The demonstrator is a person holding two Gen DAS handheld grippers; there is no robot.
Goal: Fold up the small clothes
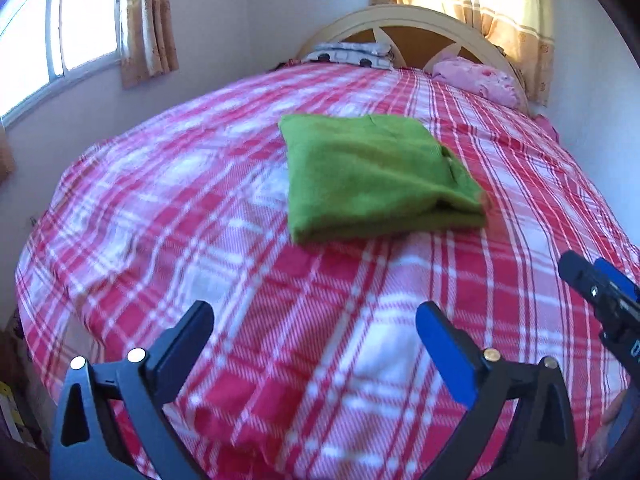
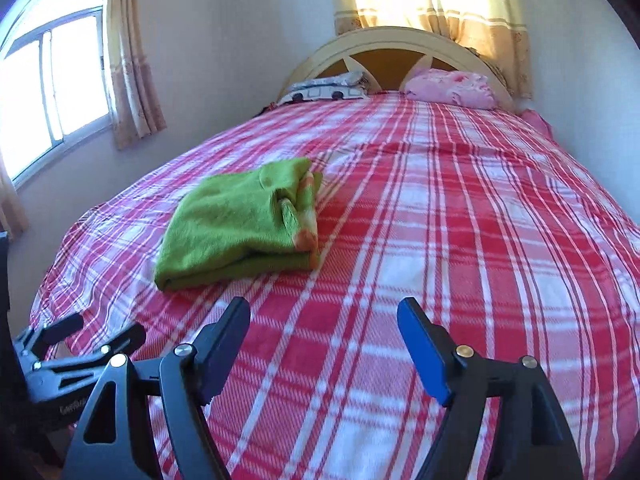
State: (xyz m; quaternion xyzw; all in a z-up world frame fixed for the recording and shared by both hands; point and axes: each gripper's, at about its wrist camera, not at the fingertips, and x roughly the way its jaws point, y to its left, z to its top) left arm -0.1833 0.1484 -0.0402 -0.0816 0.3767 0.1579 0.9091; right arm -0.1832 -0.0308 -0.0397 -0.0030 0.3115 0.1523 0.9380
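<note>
A green garment (image 1: 376, 176) lies folded into a thick rectangle on the red and white plaid bedspread (image 1: 200, 216). In the right wrist view the same green garment (image 2: 244, 220) shows an orange-trimmed edge on its right side. My left gripper (image 1: 316, 320) hovers open over the bedspread, well short of the garment, with nothing between its fingers. My right gripper (image 2: 324, 314) is open too, empty, to the right of the garment and nearer the foot of the bed. The left gripper (image 2: 94, 332) shows at the lower left of the right wrist view.
A cream headboard (image 1: 408, 20) stands at the far end, with a pink pillow (image 1: 476, 78) and a patterned pillow (image 1: 348, 54) before it. Curtained windows (image 1: 60, 40) are on the left wall. The bedspread (image 2: 480, 220) spreads wide to the right of the garment.
</note>
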